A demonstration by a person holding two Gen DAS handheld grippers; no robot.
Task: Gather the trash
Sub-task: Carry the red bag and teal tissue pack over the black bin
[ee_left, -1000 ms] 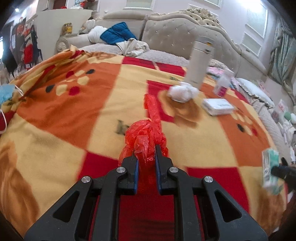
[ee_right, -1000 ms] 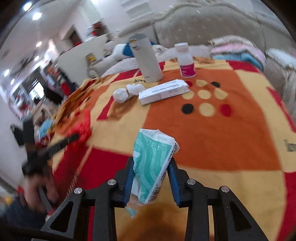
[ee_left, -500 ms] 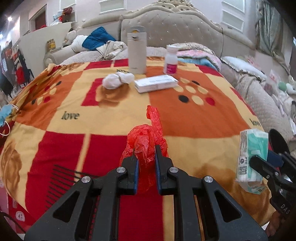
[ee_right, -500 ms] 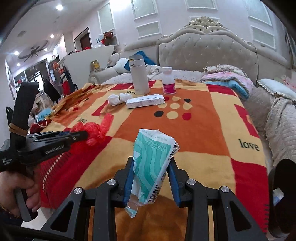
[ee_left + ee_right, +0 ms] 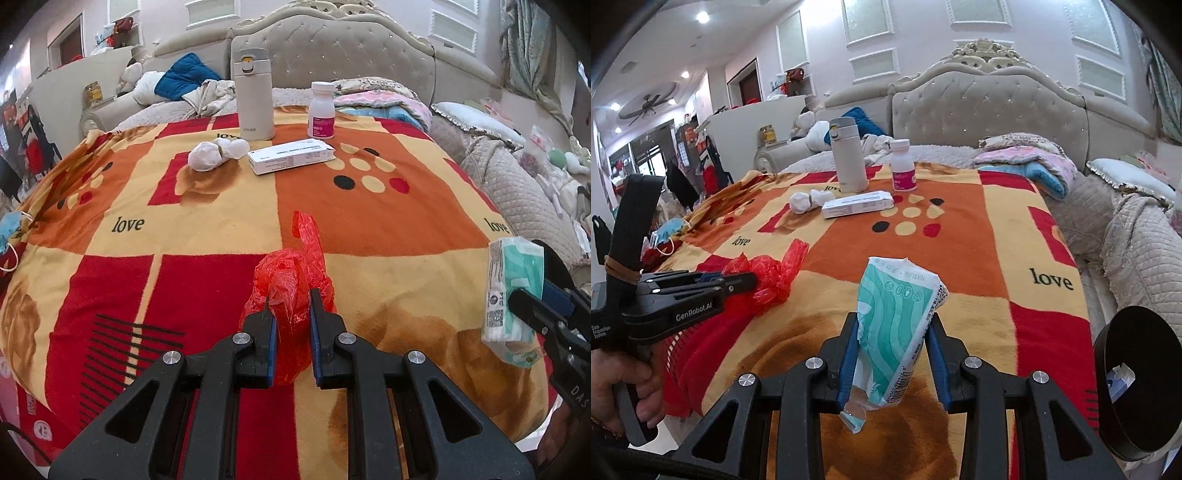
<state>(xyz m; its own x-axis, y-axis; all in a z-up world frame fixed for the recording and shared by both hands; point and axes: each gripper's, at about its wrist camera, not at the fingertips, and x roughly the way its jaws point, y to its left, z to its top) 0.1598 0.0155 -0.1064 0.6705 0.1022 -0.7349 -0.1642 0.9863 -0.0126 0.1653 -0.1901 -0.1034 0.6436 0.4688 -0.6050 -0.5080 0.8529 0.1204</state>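
Both tongs nearer the blanket's edge, left tongs clamped on red bag, right tongs on tissue pack.

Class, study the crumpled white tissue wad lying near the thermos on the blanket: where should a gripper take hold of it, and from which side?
Grip the white tissue wad at its pinched waist, between its two lobes. Come from above on the near, open side, since the thermos stands close behind and the flat box lies right beside it. It likely squashes easily.
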